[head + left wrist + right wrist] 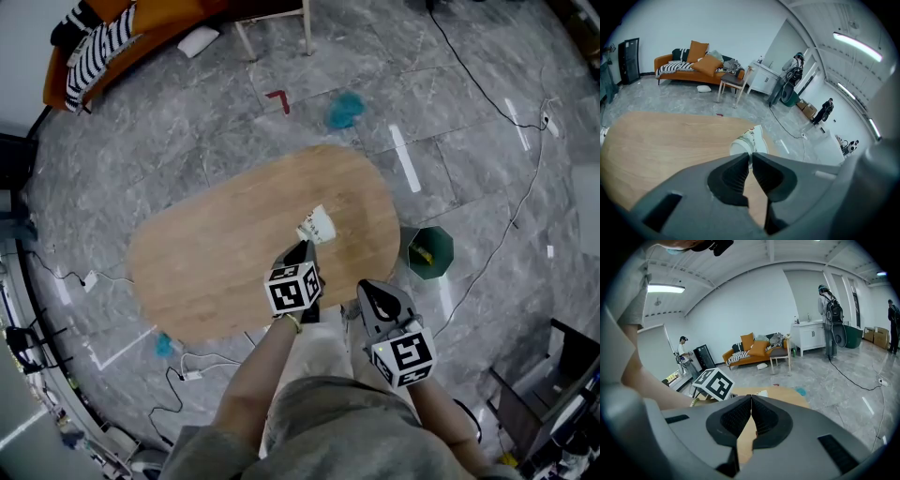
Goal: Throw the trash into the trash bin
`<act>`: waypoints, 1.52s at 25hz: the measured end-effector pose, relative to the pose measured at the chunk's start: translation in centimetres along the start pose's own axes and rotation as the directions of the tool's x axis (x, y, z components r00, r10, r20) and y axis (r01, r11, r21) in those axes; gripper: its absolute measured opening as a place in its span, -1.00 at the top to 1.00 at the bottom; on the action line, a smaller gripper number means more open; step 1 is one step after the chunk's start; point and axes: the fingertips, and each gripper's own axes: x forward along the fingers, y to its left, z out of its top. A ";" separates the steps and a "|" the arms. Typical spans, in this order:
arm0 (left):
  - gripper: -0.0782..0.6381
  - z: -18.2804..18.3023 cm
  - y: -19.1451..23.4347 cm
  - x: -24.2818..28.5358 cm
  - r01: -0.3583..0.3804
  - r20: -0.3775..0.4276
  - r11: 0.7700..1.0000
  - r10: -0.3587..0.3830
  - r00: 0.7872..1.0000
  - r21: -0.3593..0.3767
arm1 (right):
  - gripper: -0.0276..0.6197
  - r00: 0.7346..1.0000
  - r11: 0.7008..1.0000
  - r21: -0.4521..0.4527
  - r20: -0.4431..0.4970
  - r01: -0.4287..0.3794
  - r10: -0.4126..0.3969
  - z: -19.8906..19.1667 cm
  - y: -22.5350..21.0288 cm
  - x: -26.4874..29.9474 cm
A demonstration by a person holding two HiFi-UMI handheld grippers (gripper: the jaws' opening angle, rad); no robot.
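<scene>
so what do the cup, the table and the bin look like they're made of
Cup: looks like paper, white and matte, with a printed pattern and a thin rim.
Table: wood or wood-look laminate, with a pale grain and a smooth top.
Bin: probably plastic, dark green, with plain smooth walls.

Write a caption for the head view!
Left tool holds a paper cup over the wooden table, green bin nearby.

The left gripper [302, 251] sits at the centre of the head view. It points up-frame and tilts downward, with its marker cube facing the camera. Its jaws are nearly together, pinching the rim of a cup [749, 140]. The bare left forearm [253, 375] runs up to it from the lower centre. The right gripper [370, 292] hangs just right of it and lower in the frame, jaws pressed together with nothing between them. The right forearm [445, 412] enters from the lower right.
</scene>
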 end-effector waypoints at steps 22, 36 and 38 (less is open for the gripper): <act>0.68 3.8 -7.5 -4.9 0.156 -0.016 0.978 -0.156 0.988 0.135 | 0.89 0.993 0.994 -0.051 0.076 0.093 -0.089 4.3 0.1 -3.9; 0.68 5.9 -11.2 -6.9 0.262 -0.049 0.932 -0.258 0.965 0.249 | 0.89 0.957 0.970 -0.003 0.168 0.242 -0.238 6.8 -2.2 -6.1; 0.68 5.8 -11.9 -6.9 0.278 -0.063 0.922 -0.271 0.960 0.270 | 0.89 0.951 0.966 0.010 0.175 0.257 -0.254 7.0 -2.6 -6.6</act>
